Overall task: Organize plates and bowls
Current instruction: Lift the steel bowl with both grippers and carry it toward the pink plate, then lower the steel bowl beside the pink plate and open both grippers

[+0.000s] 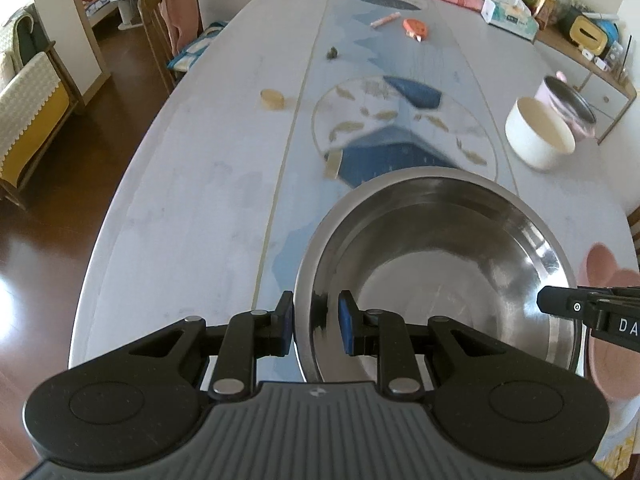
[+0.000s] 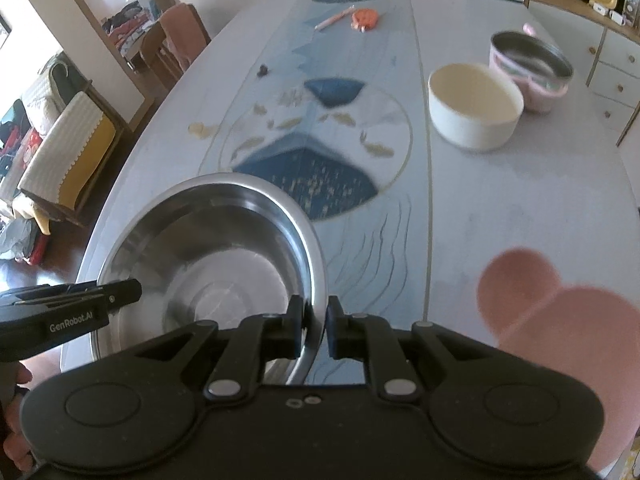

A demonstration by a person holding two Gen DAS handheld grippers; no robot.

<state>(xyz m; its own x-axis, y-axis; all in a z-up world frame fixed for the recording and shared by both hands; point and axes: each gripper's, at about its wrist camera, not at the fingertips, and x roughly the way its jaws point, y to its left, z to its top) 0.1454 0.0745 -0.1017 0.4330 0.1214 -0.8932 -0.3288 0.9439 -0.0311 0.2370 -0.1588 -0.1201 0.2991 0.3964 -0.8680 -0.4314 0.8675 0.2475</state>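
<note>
A large steel bowl (image 1: 440, 264) is near the table's front edge; it also shows in the right wrist view (image 2: 208, 248). My left gripper (image 1: 315, 322) straddles its left rim, jaws a little apart around the rim. My right gripper (image 2: 316, 330) is shut on its right rim. A white bowl (image 2: 474, 106) and a pink bowl with a steel liner (image 2: 530, 70) stand further back on the right; both also show in the left wrist view, the white bowl (image 1: 538, 134) and the pink bowl (image 1: 570, 106). A pink heart-shaped plate (image 2: 560, 328) lies at the near right.
The long table (image 1: 180, 200) has a blue patterned runner. Small items lie on it: an orange object (image 1: 416, 29), a pink pen (image 1: 385, 20), a small wooden disc (image 1: 272, 99). Chairs stand at the left. A tissue box (image 1: 510, 14) is at the far right.
</note>
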